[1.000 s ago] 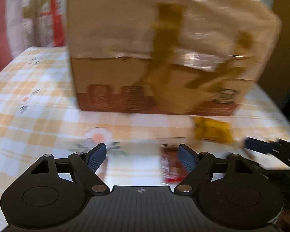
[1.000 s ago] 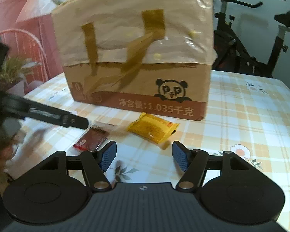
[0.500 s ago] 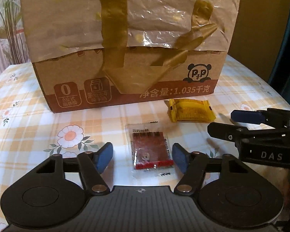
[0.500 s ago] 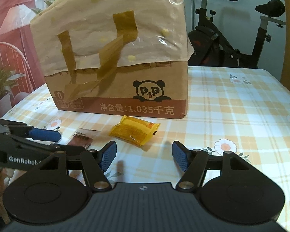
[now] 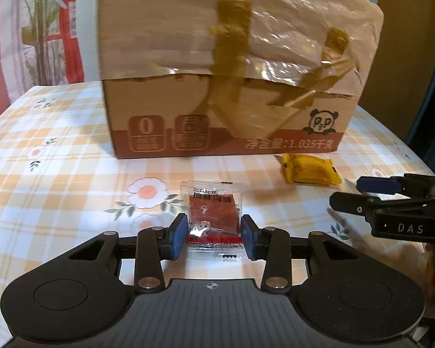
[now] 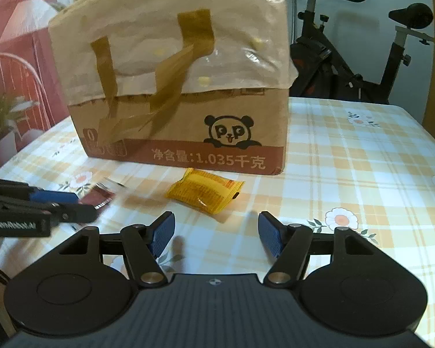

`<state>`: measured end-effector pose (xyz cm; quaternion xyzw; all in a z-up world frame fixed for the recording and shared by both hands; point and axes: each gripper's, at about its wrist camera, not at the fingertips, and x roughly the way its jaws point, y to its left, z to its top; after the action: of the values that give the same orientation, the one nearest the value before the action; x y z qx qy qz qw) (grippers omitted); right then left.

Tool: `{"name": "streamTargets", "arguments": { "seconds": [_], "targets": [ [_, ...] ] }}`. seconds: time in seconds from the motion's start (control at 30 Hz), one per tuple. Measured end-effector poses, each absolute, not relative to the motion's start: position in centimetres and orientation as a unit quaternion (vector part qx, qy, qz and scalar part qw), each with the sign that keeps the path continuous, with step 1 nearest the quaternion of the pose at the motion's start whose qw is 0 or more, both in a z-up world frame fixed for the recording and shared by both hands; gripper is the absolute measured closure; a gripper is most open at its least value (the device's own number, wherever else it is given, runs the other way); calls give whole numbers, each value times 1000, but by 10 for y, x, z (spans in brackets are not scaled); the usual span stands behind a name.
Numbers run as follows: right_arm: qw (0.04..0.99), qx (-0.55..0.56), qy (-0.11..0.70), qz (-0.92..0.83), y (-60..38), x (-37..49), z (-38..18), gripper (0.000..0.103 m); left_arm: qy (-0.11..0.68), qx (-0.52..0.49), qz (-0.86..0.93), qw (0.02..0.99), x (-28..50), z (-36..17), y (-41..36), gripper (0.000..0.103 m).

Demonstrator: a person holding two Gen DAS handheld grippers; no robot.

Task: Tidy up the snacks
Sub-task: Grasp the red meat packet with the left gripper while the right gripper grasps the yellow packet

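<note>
The left gripper, its jaws just closing, brackets the flat red clear-wrapped jerky packet on the checked floral tablecloth, pads seemingly touching, while the right gripper waits open near the yellow foil snack.

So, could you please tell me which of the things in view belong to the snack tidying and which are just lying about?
Part of the job:
- red jerky packet, between the left gripper pads, whose jaws have just been closing
- yellow snack packet
- cardboard box
- right gripper, open

Just lying about:
- exercise bike
- potted plant
- checked tablecloth
</note>
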<state>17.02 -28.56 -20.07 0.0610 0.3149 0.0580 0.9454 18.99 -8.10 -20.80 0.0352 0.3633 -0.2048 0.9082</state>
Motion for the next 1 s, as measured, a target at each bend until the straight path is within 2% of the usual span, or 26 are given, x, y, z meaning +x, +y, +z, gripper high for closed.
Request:
{"name": "streamTargets", "arguments": {
  "seconds": [0.23,0.43,0.6,0.73,0.87,1.0],
  "targets": [
    [939,19,336,65,-276,179,-198,36,350,11,-205,914,189,-201,-62,61],
    [931,-83,340,103,-260,201,-186,36,346,-9,-205,915,188,-201,-51,61],
    [917,-121,355,138,-254,229,-190,36,342,-24,-204,917,189,-202,-41,61],
    [908,-112,368,164,-252,246,-193,36,343,-36,-198,918,191,-203,-33,61],
    [908,-55,380,169,-261,257,-198,35,344,-45,-193,918,193,-205,-28,61],
    [916,-42,365,162,-262,248,-201,35,349,-47,-194,915,195,-209,-28,61]
  ]
}}
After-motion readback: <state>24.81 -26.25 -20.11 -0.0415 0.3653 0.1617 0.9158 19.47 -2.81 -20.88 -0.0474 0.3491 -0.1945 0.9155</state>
